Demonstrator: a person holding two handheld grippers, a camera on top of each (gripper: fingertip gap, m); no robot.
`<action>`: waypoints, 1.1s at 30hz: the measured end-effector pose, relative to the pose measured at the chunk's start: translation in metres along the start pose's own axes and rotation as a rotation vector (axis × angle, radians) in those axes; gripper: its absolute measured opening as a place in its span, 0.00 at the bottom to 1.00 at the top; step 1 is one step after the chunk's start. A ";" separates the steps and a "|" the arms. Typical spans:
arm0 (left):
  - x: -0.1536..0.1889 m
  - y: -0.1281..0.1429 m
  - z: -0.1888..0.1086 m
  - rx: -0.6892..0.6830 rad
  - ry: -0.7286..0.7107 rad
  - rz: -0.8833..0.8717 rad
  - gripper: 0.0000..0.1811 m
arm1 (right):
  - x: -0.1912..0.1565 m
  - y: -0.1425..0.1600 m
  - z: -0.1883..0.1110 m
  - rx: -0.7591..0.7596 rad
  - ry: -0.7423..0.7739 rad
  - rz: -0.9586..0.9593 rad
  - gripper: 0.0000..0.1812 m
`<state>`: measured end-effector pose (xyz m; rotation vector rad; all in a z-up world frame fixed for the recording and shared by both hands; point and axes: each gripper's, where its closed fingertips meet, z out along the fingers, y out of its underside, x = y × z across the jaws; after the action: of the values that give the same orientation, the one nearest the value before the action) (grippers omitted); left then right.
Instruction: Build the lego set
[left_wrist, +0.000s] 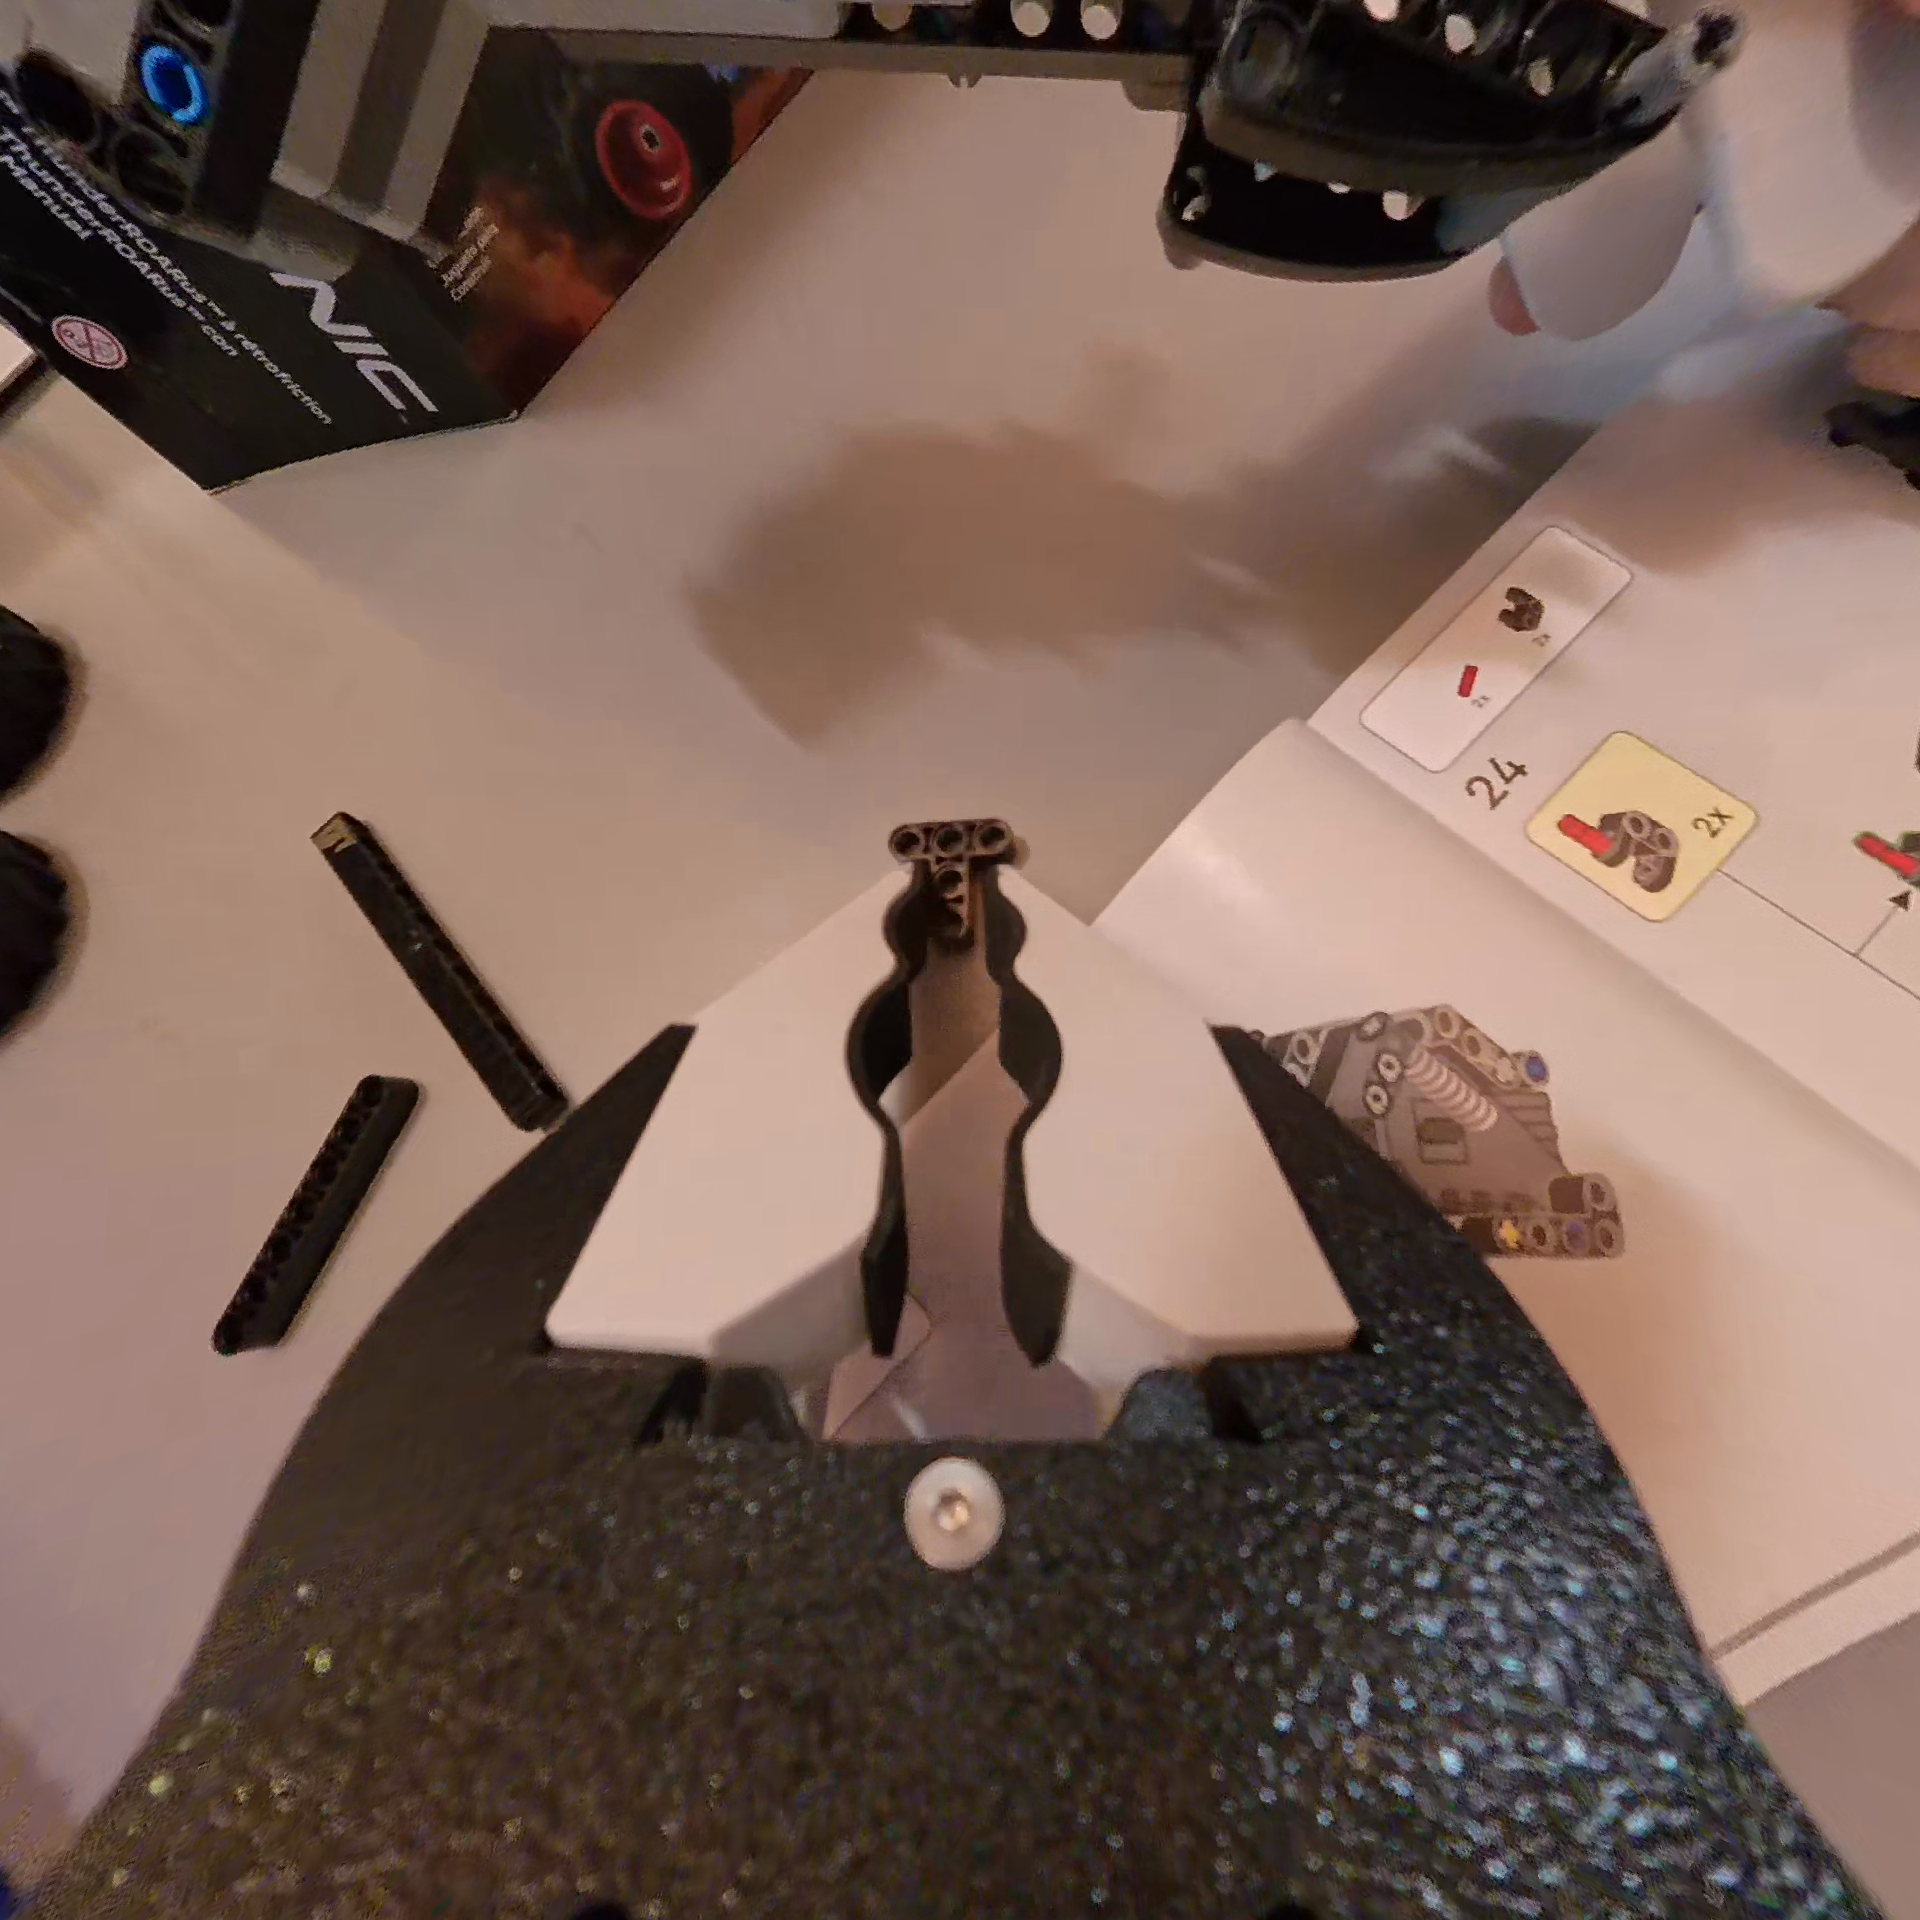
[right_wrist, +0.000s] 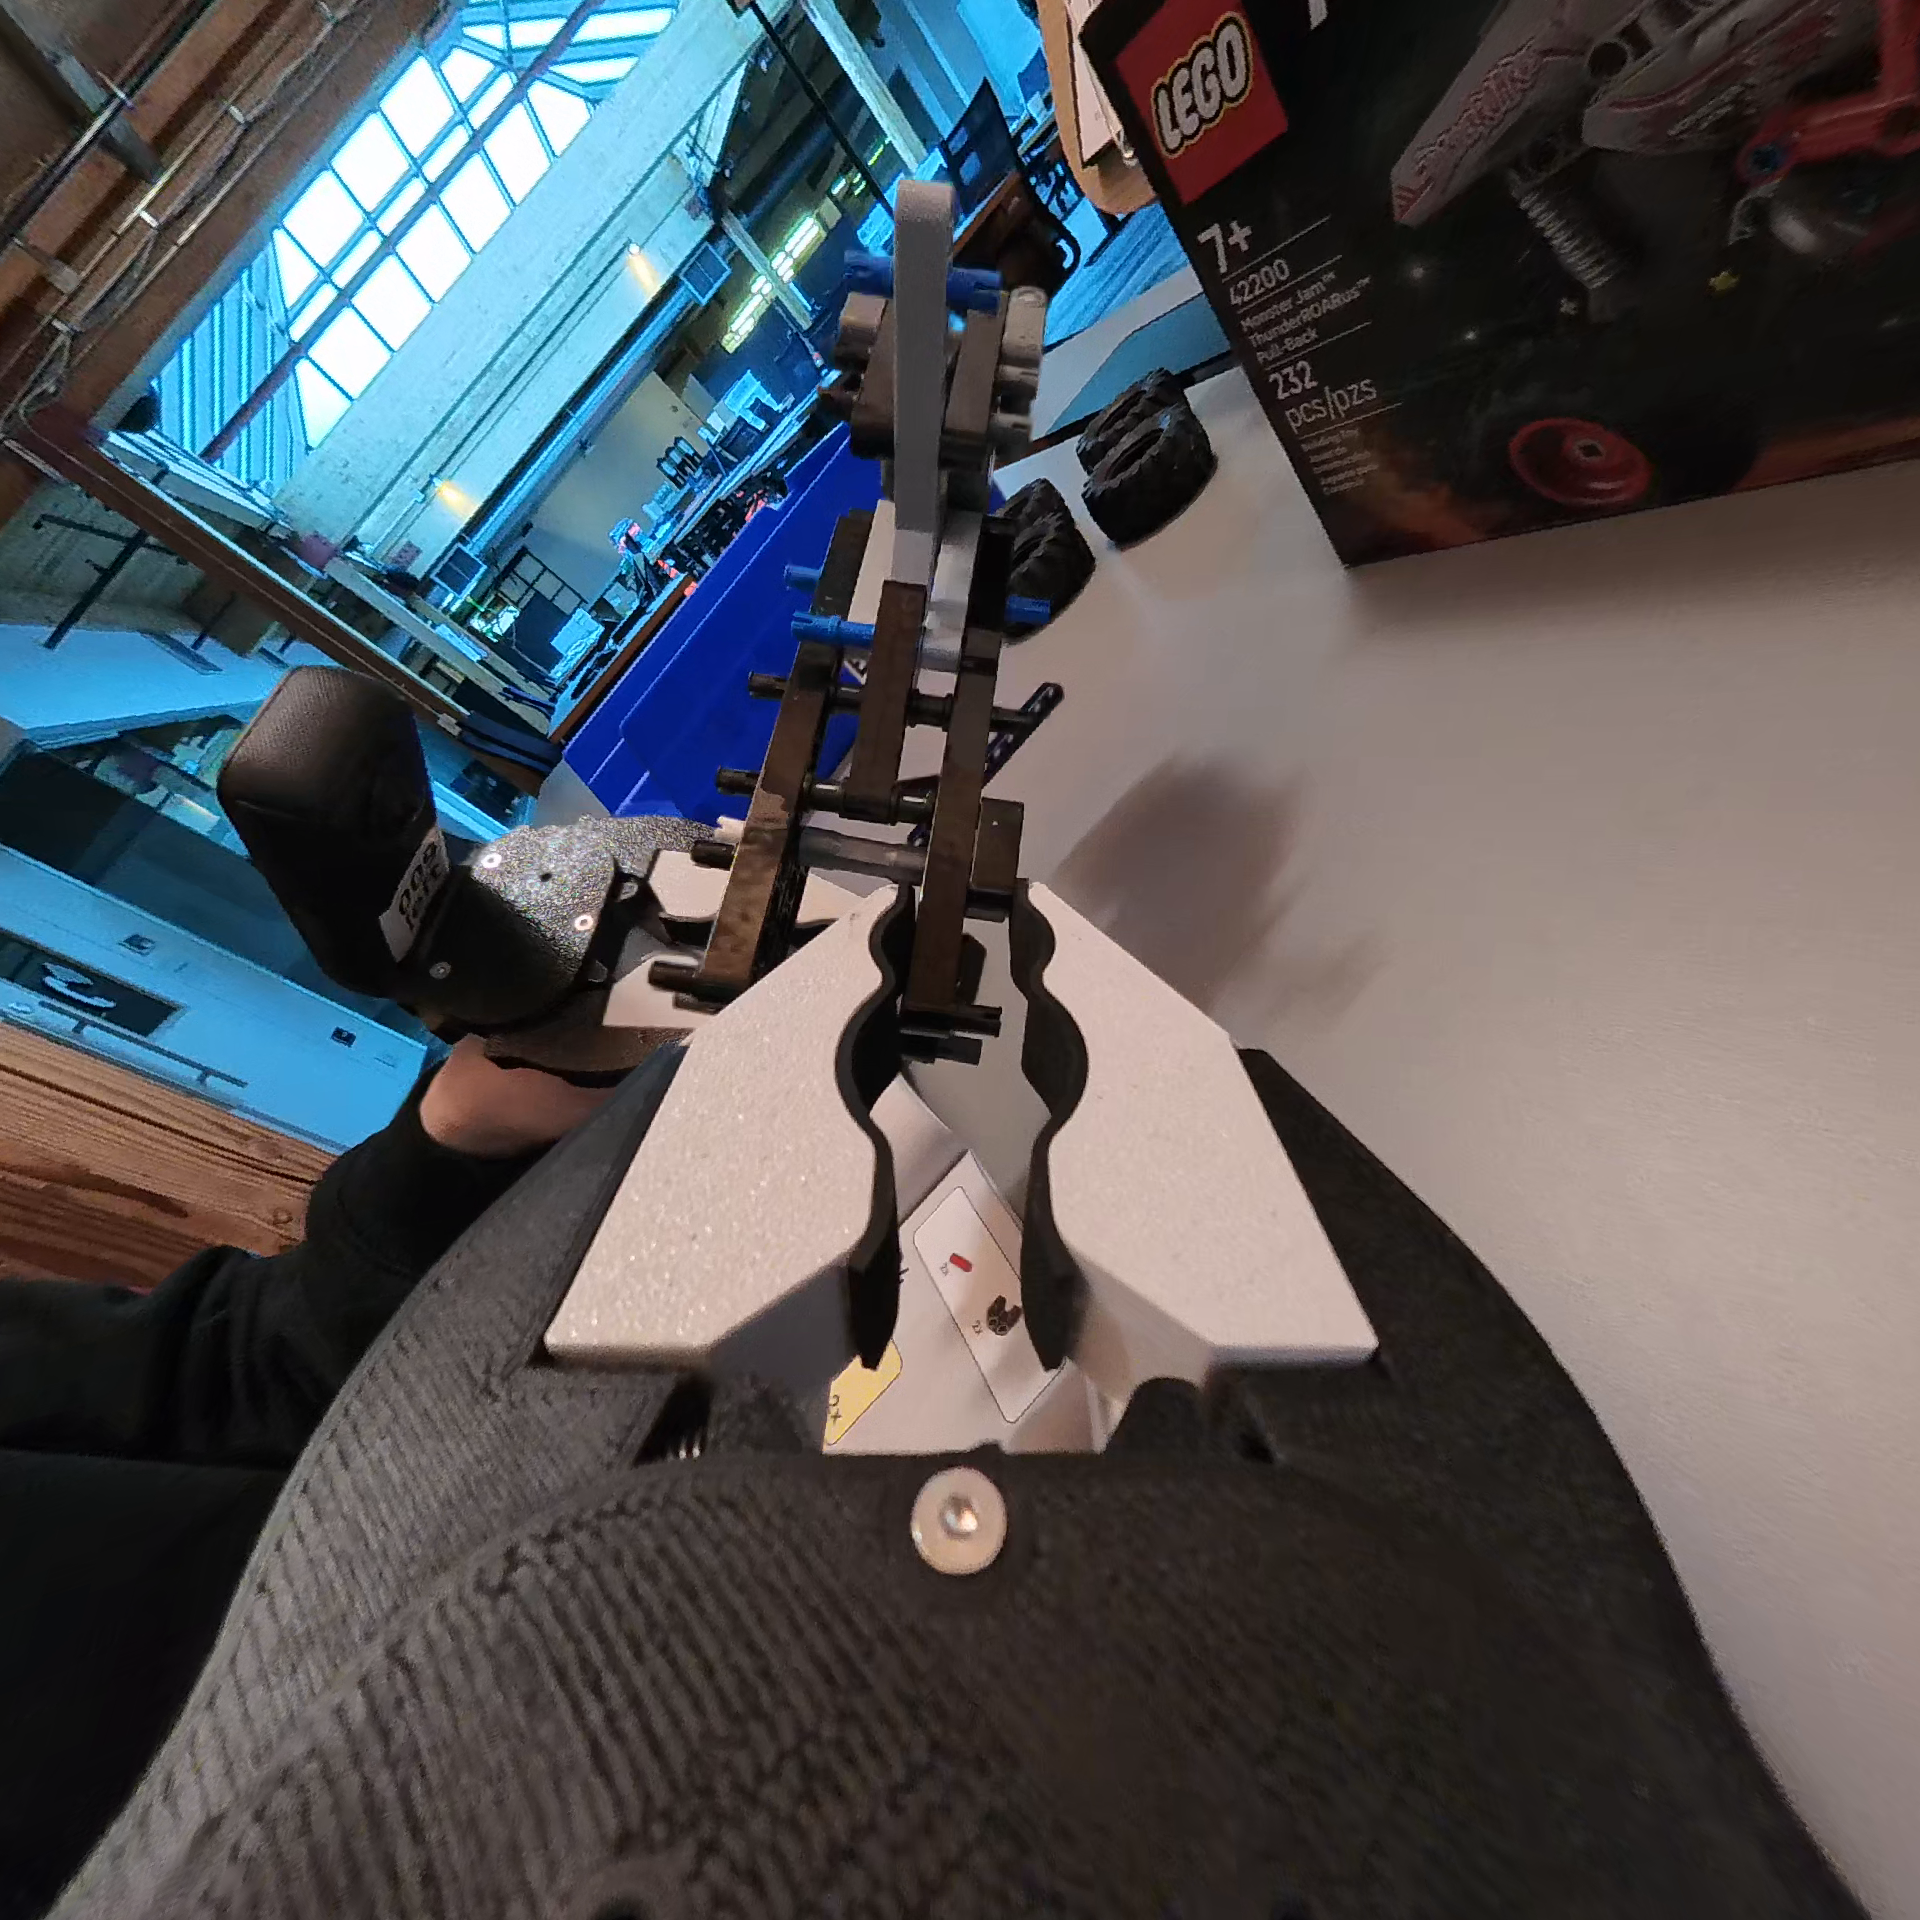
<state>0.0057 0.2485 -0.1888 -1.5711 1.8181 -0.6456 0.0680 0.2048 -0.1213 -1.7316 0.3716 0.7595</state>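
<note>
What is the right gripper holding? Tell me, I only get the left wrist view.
Observer: The right gripper is shut on the lower end of the half-built frame, made of black and grey beams.
Operator: Report what sticks out of it.
Observer: Blue pins and black pins poke out of its sides.
Operator: Find the wheels.
Observer: Black tyres stand on the table beside the box.
</note>
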 end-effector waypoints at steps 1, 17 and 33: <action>-0.001 0.000 0.001 0.001 -0.008 -0.001 0.03 | -0.001 0.000 0.000 -0.003 -0.003 -0.001 0.09; 0.011 -0.089 -0.075 0.597 0.031 0.081 0.03 | -0.014 0.008 0.010 -0.035 -0.091 0.030 0.09; 0.023 -0.101 -0.082 0.675 -0.045 0.162 0.03 | -0.029 0.002 0.014 0.070 -0.095 -0.003 0.09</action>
<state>0.0108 0.2062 -0.0638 -0.9687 1.4529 -1.0038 0.0413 0.2136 -0.1057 -1.6239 0.3265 0.8140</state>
